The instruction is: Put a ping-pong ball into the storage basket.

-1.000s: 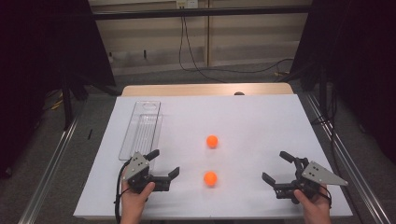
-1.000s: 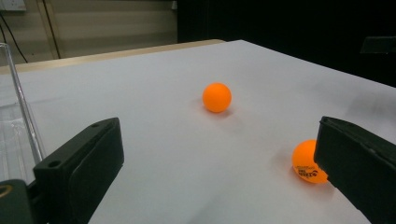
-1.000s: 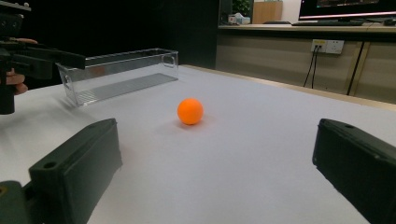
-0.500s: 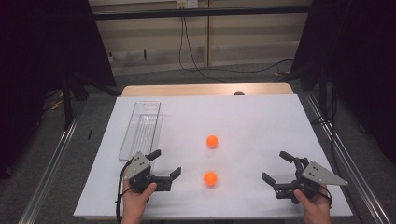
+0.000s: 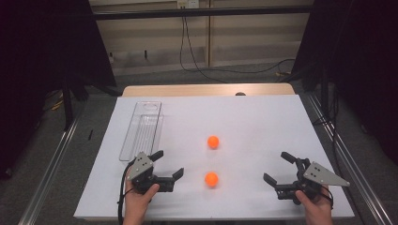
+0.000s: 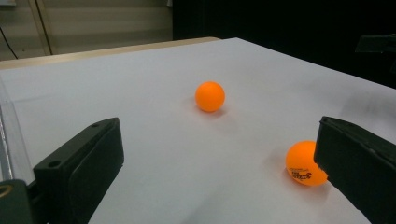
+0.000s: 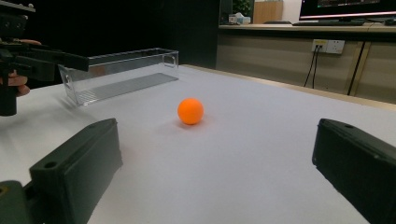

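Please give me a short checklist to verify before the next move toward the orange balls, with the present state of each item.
1. Left gripper open, holding nothing: ok.
2. Right gripper open, holding nothing: ok.
3. Near ball lies free on the white table, apart from both grippers: ok.
4. Far ball free, apart from the near ball: ok.
5. Clear tray upright and holding no ball: ok.
6. Which ball the right gripper faces: cannot tell.

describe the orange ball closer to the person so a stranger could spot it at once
Start at the white table. Two orange balls lie mid-table; take the near ball, level with the left tool. Unlike the far ball, it carries dark printed lettering.
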A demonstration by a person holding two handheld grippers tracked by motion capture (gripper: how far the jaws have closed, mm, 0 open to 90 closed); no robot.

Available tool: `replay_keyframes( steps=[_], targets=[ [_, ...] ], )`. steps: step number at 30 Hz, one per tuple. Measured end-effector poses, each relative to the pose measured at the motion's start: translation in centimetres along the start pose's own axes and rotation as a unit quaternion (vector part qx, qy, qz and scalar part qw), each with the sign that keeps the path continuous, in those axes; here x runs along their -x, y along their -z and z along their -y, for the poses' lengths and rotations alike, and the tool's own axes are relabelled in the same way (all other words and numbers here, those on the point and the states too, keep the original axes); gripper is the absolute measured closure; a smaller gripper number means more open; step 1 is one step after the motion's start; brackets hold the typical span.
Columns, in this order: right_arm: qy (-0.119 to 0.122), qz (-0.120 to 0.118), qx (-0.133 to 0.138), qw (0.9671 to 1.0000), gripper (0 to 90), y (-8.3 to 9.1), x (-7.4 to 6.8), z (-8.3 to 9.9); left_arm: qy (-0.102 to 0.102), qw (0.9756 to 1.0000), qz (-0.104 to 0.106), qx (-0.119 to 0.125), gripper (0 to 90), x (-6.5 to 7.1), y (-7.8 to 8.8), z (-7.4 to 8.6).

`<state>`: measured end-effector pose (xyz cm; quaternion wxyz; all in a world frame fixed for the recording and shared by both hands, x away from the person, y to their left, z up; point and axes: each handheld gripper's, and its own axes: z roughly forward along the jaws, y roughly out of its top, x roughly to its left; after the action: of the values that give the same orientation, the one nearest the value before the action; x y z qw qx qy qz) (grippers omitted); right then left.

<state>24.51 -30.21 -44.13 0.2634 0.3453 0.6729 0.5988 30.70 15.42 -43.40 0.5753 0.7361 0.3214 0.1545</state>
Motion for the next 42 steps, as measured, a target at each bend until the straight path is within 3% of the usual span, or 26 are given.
replay_keyframes(
  steps=[42],
  targets=[
    [0.001,-0.001,-0.001,1.0000,0.8,0.0,0.0,0.0,-0.006,0.9994,0.013,-0.033,1.7,1.3,-2.2,0.2]
  ],
)
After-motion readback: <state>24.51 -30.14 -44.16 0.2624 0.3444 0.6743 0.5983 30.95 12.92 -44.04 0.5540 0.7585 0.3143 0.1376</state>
